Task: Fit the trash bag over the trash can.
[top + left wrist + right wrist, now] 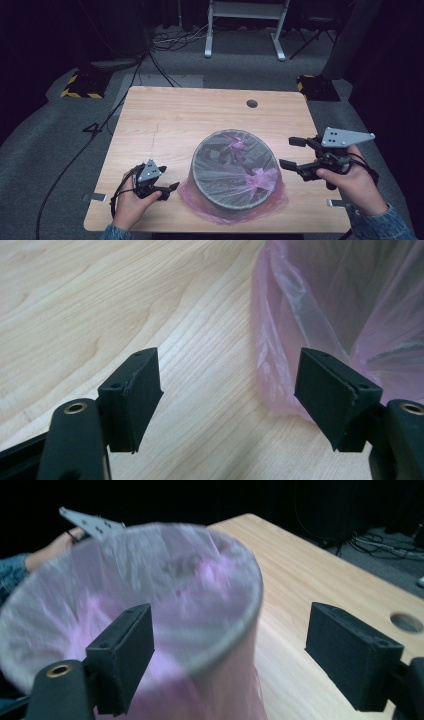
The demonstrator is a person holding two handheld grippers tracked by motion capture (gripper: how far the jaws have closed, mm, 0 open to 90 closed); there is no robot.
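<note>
The tabletop (165, 120) is carrying one big thing: a bin (234, 170) standing upright near the front edge, a bit right of middle, lined with a pink bag (263, 178). The bag is draping over the rim and pooling around the bin's base, with crumpled bunches hanging inside.

What matters next, I'd guess, is the bin sitting between the two grippers. The right gripper (294, 152) is hovering just off the bin's right side at rim height, looking across the rim, jaws spread wide and empty. The left gripper (172, 189) is sitting low by the bin's left base, jaws also wide apart, holding nothing, with the bag's skirt right beside one jaw. Both look about equally near.
</note>
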